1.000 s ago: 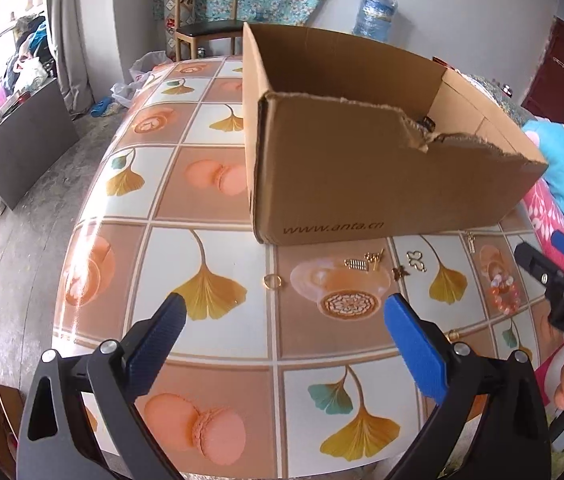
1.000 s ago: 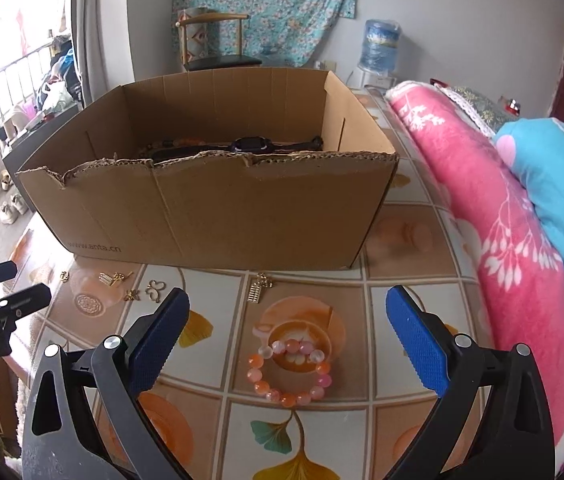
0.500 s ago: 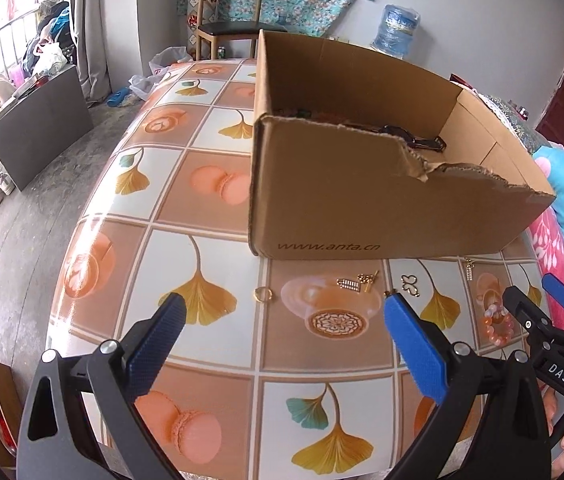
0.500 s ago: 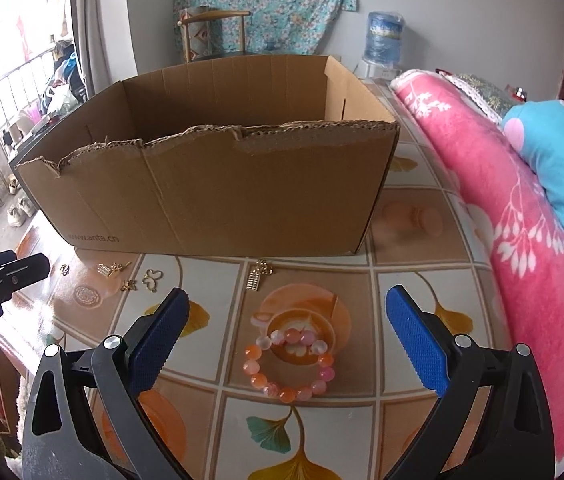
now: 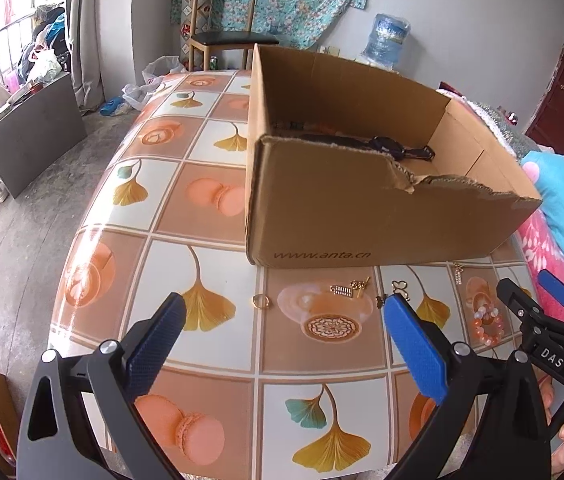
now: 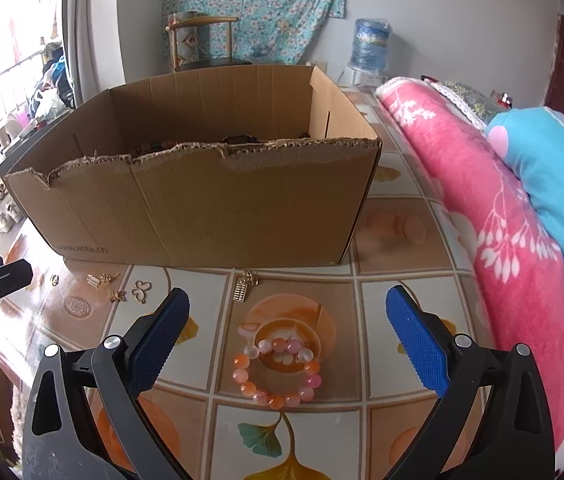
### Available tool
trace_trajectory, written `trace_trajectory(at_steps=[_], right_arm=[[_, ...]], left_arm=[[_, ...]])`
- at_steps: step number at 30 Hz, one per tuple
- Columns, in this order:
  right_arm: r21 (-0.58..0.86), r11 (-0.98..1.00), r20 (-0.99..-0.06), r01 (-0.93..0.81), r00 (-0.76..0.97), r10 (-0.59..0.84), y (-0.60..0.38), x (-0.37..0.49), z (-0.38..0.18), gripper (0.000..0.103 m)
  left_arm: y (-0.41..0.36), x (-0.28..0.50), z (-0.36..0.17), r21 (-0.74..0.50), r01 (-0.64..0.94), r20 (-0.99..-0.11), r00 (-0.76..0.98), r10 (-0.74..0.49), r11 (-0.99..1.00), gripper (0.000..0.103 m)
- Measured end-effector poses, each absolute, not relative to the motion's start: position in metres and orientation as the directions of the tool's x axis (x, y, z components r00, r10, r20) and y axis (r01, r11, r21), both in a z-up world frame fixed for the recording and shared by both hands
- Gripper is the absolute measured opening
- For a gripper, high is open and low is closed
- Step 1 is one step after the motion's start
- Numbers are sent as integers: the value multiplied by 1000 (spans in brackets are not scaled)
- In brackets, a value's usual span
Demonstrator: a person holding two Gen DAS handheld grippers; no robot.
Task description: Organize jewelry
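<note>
Gold ring [image 5: 261, 301] lies before cardboard box [image 5: 362, 216].

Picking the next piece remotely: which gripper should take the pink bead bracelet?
Right. The bracelet lies centred between the right gripper's open jaws. The left gripper, also open, faces the gold ring, with the bracelet off to its right.

Table covered in glossy tiled oilcloth [image 5: 210, 248], ginkgo-leaf and macaron print. Directly on it: open brown cardboard box [image 5: 362, 208]; in front of box, small gold ring [image 5: 261, 301], several small gold charms [image 6: 102, 280], gold abacus-shaped pendant [image 6: 241, 291], pink-orange beaded bracelet [image 6: 278, 372].
</note>
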State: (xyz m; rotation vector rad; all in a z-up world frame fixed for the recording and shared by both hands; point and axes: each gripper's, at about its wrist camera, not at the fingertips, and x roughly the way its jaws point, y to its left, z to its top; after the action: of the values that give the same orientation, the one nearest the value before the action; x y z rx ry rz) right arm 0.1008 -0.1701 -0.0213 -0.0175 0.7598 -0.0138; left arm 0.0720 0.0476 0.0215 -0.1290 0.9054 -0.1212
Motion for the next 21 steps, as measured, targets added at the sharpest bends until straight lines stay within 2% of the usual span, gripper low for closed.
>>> trace_trajectory(at_steps=[9, 13, 18, 21], right_arm=[[-39, 999, -634, 26, 772, -44, -175, 92, -4, 95], [50, 999, -614, -7, 788, 36, -205, 88, 1, 95], [30, 999, -615, -16, 788, 31, -222, 81, 1, 95], [40, 999, -617, -29, 786, 47, -228, 75, 3, 95]], left_arm=[[68, 58, 35, -237, 103, -686, 686, -242, 966, 97], [84, 50, 37, -289, 97, -644, 716, -269, 952, 97], [105, 44, 30, -334, 101, -628, 717, -301, 937, 97], [106, 40, 27, -298, 142, -636, 708, -307, 944, 97]])
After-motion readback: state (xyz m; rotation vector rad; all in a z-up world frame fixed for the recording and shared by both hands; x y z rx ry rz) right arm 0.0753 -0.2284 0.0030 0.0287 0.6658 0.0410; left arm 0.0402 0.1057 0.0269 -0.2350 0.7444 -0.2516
